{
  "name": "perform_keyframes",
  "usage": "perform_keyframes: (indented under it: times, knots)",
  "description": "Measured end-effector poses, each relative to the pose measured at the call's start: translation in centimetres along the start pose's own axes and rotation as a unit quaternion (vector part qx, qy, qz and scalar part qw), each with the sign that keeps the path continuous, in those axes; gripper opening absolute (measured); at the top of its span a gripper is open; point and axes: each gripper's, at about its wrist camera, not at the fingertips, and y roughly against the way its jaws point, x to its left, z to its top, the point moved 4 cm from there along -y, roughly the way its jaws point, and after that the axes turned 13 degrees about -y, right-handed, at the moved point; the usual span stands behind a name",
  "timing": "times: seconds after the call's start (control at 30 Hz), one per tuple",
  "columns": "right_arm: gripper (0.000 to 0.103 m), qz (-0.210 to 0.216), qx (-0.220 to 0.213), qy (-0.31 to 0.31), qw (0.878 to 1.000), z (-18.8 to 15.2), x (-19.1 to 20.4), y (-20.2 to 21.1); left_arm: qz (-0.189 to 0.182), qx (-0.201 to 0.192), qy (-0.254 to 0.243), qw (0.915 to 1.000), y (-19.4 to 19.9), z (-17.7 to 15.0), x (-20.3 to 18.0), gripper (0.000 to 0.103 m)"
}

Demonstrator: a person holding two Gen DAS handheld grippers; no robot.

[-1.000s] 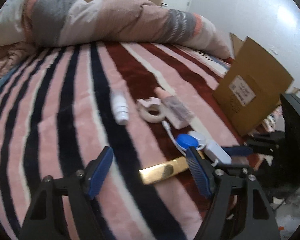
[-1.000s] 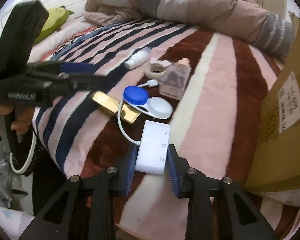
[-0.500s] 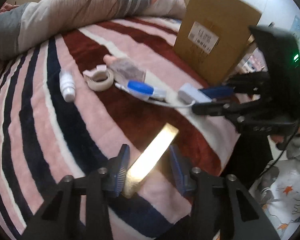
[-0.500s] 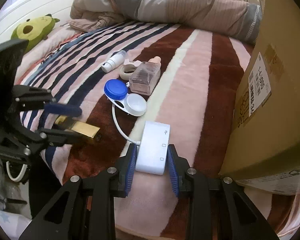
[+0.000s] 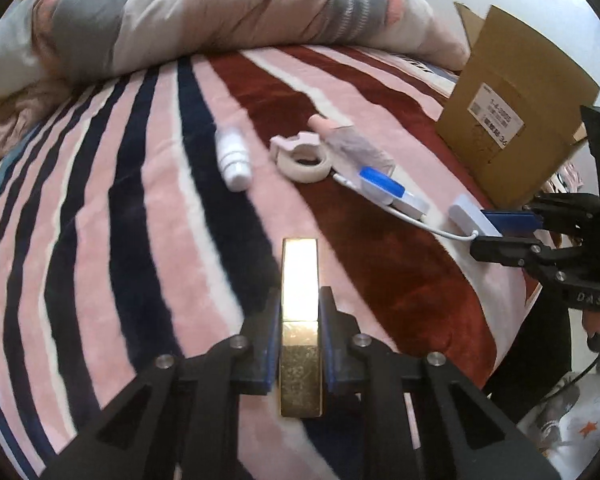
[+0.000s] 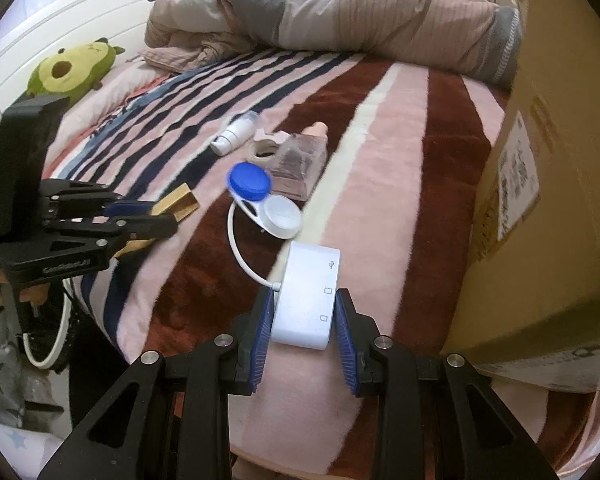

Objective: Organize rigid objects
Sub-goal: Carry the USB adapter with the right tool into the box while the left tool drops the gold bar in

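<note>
Fingers of the left gripper (image 5: 300, 332) are clenched on the gold bar (image 5: 300, 308), which points straight ahead from between the blue pads above the striped blanket (image 5: 140, 240). Those of the right gripper (image 6: 302, 316) are clamped on either side of the white USB adapter (image 6: 310, 296), its thin white cable (image 6: 240, 256) curling away toward the contact lens case (image 6: 266, 200).

Taking the contact lens case as the landmark: the adapter lies just on the near side of it, toward the bed edge; the clear pink-capped bottle (image 6: 300, 160) touches its far side; the roll of tape (image 6: 262, 150) sits beside that bottle, and the small white bottle (image 6: 236, 134) lies a little farther off on the navy stripes. The cardboard box (image 6: 540, 184) stands well to the right of the case, and the rumpled duvet (image 6: 340, 12) is heaped far behind it. A green plush toy (image 6: 72, 66) rests near the headboard.
</note>
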Motion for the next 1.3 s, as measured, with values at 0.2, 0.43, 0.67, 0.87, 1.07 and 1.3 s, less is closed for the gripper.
perform_keyframes:
  times: [0.2,0.43,0.67,0.87,1.07,1.3]
  knots:
    - [0.026,-0.013,0.013,0.011,1.0,-0.2,0.7,-1.1,0.018,-0.002,-0.002,0.9998,0.2,-1.4,-0.7,0.015]
    - [0.026,0.034,-0.014,0.02,0.999,1.2,2.4,0.9,0.03,-0.031,0.016,0.9989,2.0,0.1,0.5,0.015]
    - [0.026,0.08,-0.092,0.058,0.991,6.1,5.3,8.0,0.055,-0.106,0.021,0.9926,8.7,5.3,2.4,0.015]
    - [0.026,0.091,-0.152,0.054,0.983,9.7,3.4,14.3,0.053,-0.165,-0.029,0.9845,13.0,12.0,0.1,0.015]
    - [0.026,0.046,-0.189,0.025,0.981,10.6,-3.0,19.0,0.004,-0.205,-0.087,0.9749,14.2,19.1,-5.5,0.015]
    - [0.026,-0.001,-0.183,-0.021,0.983,9.2,-10.5,20.8,-0.047,-0.195,-0.151,0.968,10.9,25.4,-13.6,0.015]
